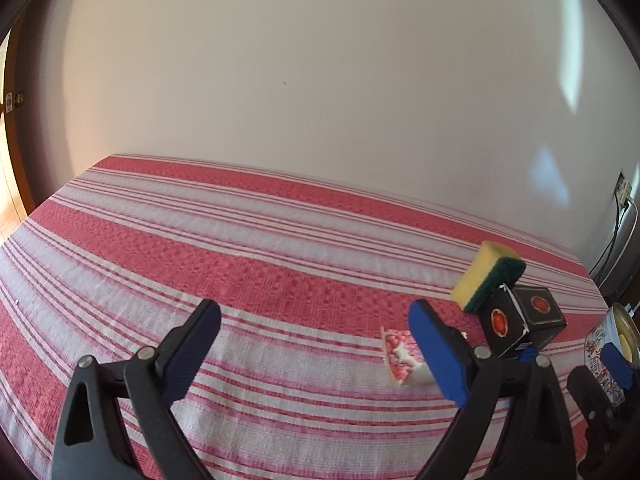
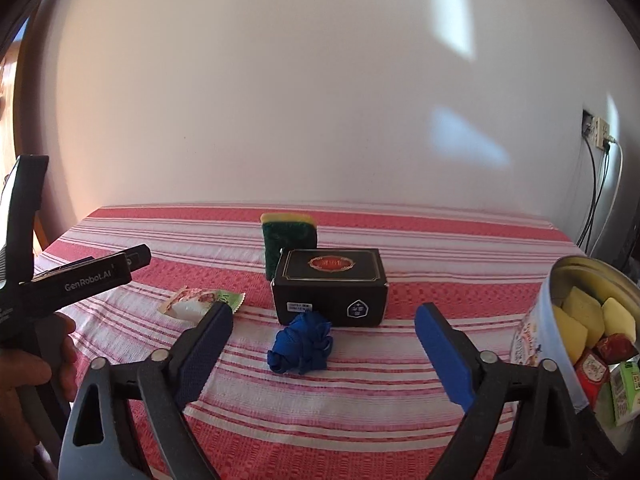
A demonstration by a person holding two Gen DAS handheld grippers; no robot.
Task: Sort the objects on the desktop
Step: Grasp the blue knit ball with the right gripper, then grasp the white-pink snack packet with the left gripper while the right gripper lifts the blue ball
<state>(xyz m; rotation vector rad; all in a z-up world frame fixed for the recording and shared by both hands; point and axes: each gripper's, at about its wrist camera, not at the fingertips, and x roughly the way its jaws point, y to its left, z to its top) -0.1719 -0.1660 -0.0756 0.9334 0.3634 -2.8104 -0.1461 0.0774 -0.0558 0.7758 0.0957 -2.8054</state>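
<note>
A black box (image 2: 330, 286) with a red emblem sits mid-table, and a yellow-green sponge (image 2: 288, 240) leans against its back. A crumpled blue cloth (image 2: 302, 344) lies just in front of the box, ahead of my open, empty right gripper (image 2: 324, 354). A pink snack packet (image 2: 200, 302) lies left of the box, by the right gripper's left finger. In the left wrist view, my left gripper (image 1: 316, 352) is open and empty, the packet (image 1: 402, 356) lies beside its right finger, and the box (image 1: 520, 320) and sponge (image 1: 486, 276) are further right.
A round tin (image 2: 560, 320) holding yellow sponges and small packets stands at the right edge; it also shows in the left wrist view (image 1: 600, 344). The red-and-white striped tablecloth (image 1: 200, 240) covers the table against a white wall. Cables hang from a wall socket (image 2: 598, 130) at right.
</note>
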